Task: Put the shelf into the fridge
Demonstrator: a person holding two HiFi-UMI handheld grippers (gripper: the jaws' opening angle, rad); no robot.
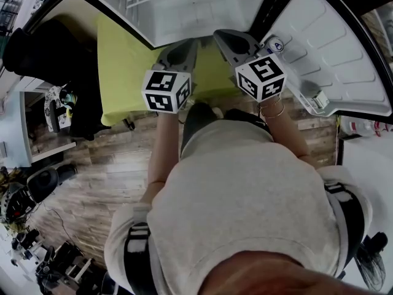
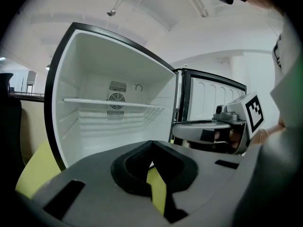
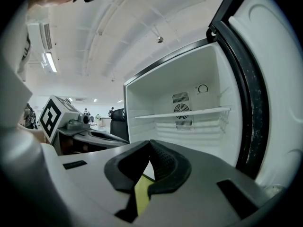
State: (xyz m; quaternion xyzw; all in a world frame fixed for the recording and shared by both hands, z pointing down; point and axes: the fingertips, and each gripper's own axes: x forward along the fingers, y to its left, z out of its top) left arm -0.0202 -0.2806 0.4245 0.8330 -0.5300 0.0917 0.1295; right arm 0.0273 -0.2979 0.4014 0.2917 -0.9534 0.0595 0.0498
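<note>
The fridge (image 1: 184, 17) stands open in front of me, its white inside bare apart from one white shelf (image 2: 113, 102), which sits level across the upper part below the round fan grille. The right gripper view shows the same shelf (image 3: 184, 113) resting on the side-wall ledges. My left gripper (image 2: 151, 145) is shut with nothing between its black pads and points at the fridge opening. My right gripper (image 3: 150, 144) is likewise shut and empty, just to its right. In the head view both grippers (image 1: 184, 47) (image 1: 232, 40) hover side by side before the fridge's lower edge.
The fridge door (image 1: 344, 54) hangs open at the right, with small items in its lower rack (image 1: 316, 100). A yellow-green surface (image 1: 123, 72) lies left of and below the fridge. A black chair (image 1: 37, 48) stands at the far left on the wooden floor (image 1: 104, 165).
</note>
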